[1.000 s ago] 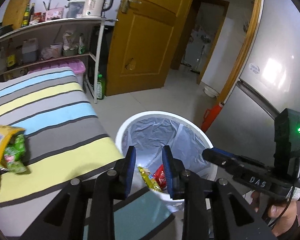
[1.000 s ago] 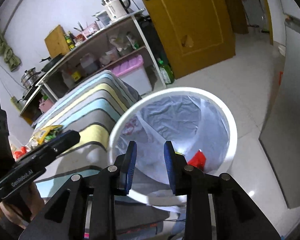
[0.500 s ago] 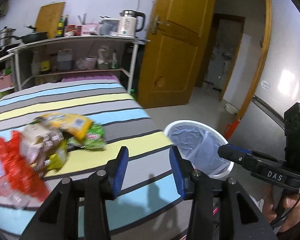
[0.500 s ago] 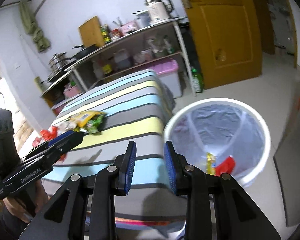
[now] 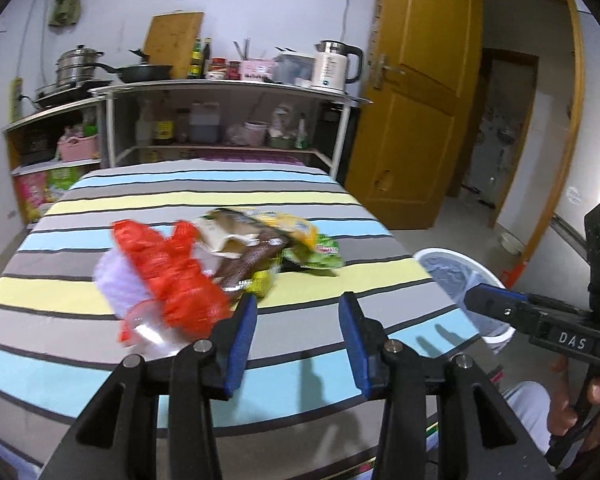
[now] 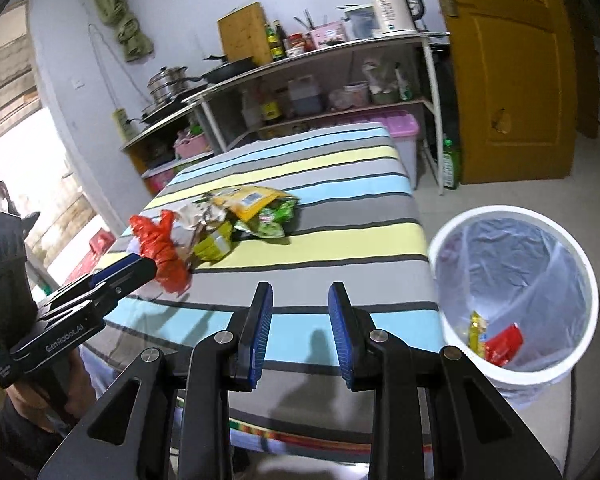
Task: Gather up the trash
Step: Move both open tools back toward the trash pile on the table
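1. Trash pile: sits heaped in the middle of the counter on the striped cloth. Shows overlapping wrappers, with a crumpled red bag at the near-left end and a green packet at the far-right end.
2. Left tool: stands spread, pinching nothing. Hovers over the counter's near edge, aimed across it.
3. Direction from the left tool: lies ahead and to the left. Puts the red bag just beyond the left fingertip, as the closest piece.
4. Long axis of the pile: runs slantwise, from near-left to far-right, not square to the fingers.
5. Right tool: likewise spread and empty. Faces the same pile ahead and to its left, but from well apart.
6. Bin: stands on the floor off the counter's right end, close to the right tool. Holds a yellow and a red wrapper at the bottom of its liner.
7. Judgement: favours the left tool as the nearer one. Likely calls for a short reach forward and leftward onto the red bag, then a carry rightward across the counter to the bin.
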`<state>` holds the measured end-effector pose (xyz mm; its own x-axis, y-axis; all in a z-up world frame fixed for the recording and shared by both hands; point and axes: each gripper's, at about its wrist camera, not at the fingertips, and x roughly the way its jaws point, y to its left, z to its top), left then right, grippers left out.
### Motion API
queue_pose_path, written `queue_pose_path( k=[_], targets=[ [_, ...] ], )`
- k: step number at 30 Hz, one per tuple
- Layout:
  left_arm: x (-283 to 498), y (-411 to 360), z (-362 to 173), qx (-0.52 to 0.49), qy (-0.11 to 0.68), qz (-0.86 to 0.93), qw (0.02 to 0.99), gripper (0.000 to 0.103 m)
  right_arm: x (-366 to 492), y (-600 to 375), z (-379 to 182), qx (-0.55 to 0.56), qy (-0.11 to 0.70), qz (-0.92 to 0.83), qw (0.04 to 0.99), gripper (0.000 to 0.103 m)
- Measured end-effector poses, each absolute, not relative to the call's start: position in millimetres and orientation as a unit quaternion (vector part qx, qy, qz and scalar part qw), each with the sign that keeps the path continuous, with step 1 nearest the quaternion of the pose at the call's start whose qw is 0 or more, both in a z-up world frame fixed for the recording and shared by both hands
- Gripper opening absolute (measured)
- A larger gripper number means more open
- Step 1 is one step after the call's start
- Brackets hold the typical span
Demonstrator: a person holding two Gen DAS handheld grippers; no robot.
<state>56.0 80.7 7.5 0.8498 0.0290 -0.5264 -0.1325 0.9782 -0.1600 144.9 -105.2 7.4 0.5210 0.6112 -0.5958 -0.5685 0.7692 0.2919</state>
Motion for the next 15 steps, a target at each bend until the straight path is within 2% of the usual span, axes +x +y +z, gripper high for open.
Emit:
queue_pose_path(
  k=[10,11,13,15],
  targets=[
    [32.9,130.0,-3.5,-0.105,0.269,0.104,0.952,0.050,134.9,-53.4,9.0,-0.017,0.341,0.389,0.856,0.031],
    [32.4,134.9,-5.5,-0.107,0.271,0.108,0.951,0.051,134.8,-48.4,8.5,-0.021,0.340,0.393,0.854,0.032],
    [31.5,143.5,-9.0,-0.111,0.274,0.114,0.948,0.051,133.8,-36.6,7.4,-0.030,0.339,0.402,0.850,0.046],
    [31.8,152.2,-14.4,-0.115,0.280,0.121,0.946,0.051,133.5,-25.4,6.0,-0.036,0.338,0.412,0.845,0.048]
  ],
)
